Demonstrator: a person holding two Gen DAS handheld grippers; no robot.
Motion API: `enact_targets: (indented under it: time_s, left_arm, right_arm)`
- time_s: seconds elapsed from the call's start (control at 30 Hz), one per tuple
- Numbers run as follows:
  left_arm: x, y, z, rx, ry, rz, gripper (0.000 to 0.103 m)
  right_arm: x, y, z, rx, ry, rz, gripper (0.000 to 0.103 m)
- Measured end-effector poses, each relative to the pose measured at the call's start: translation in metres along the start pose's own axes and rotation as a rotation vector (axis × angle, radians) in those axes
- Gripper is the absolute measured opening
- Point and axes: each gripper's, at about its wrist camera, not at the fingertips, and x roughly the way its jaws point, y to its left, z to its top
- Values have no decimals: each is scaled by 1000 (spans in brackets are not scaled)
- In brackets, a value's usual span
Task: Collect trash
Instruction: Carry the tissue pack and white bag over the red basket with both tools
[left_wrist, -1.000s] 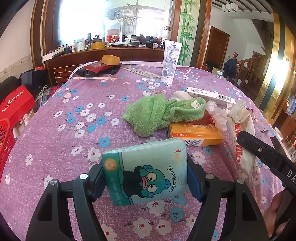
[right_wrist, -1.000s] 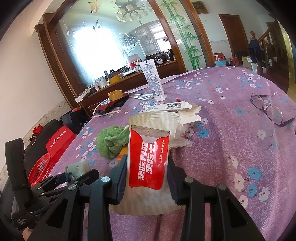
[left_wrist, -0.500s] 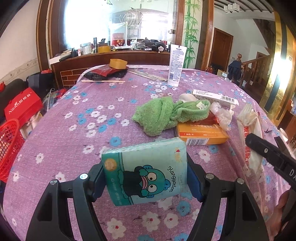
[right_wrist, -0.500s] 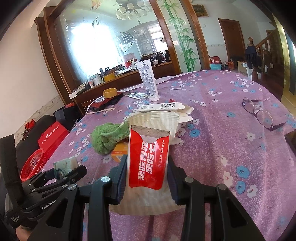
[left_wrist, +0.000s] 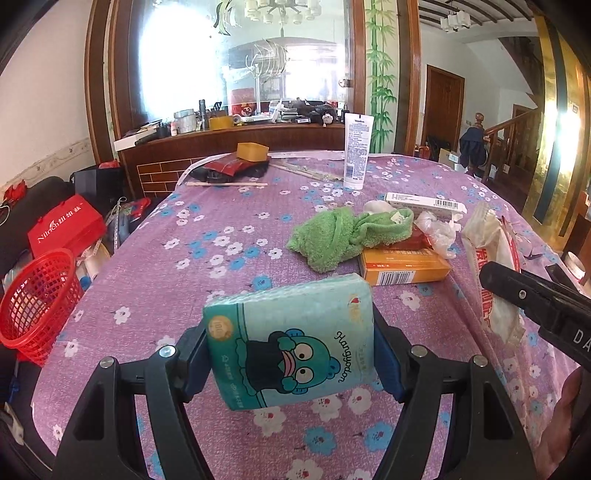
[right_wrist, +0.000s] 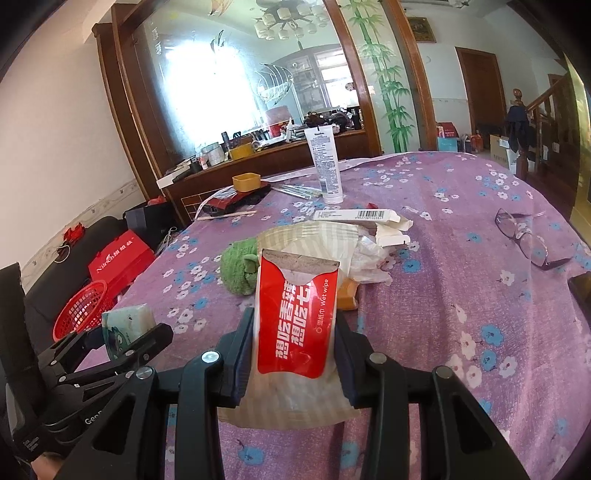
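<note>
- Far left, off the tabletop edge, I see a red plastic mesh basket (left_wrist: 35, 295) sitting low, with a red paper bag (left_wrist: 64, 229) behind it.
- My left claw (left_wrist: 291, 354) is clamped on a soft, rectangular teal tissue pack (left_wrist: 291, 339) with a glossy cartoon face; both pads press its short sides and it hangs clear above the cloth.
- Under it, the tabletop (left_wrist: 184, 266) is round and covered in a purple cloth printed with white and blue flowers.
- Mid-table, a crumpled green terry towel (left_wrist: 340, 240) lies bunched, draped onto an orange cardboard box (left_wrist: 402, 267) just beside it.
- Behind those, a long white carton with a barcode (left_wrist: 424, 201) lies flat by some crinkled clear plastic wrap (left_wrist: 437, 232).
- Further back, a white squeeze tube (left_wrist: 356, 151) stands upright.
- Over to my right claw (right_wrist: 293, 354): it grips a flat red-and-white wet-wipe packet (right_wrist: 295, 314), held upright, torn open along the top, pads squeezing both edges.
- Far right, a pair of thin-framed glasses (right_wrist: 528, 236) lies folded open on the cloth, well apart from the rest.
</note>
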Motion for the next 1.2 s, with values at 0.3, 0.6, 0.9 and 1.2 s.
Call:
enact_targets:
  time_s: [0.3,0.6,0.9,1.2]
  left_arm:
    - [-19,13,-9,-14,-16,19,72]
    - [-39,24,-11,-27,-37,38,72]
    - [-50,40,-8,-50,-56,54,72]
    - [-52,57,-12,-81,-48,68,72]
  right_arm:
    - [-15,13,-5,-18,-4,10,43]
    - [-31,29,-5,-44,-19,22,43]
    - [-36,46,-1,-73,-16,40,43]
    - [-26,63,-6,-100,19,64,43]
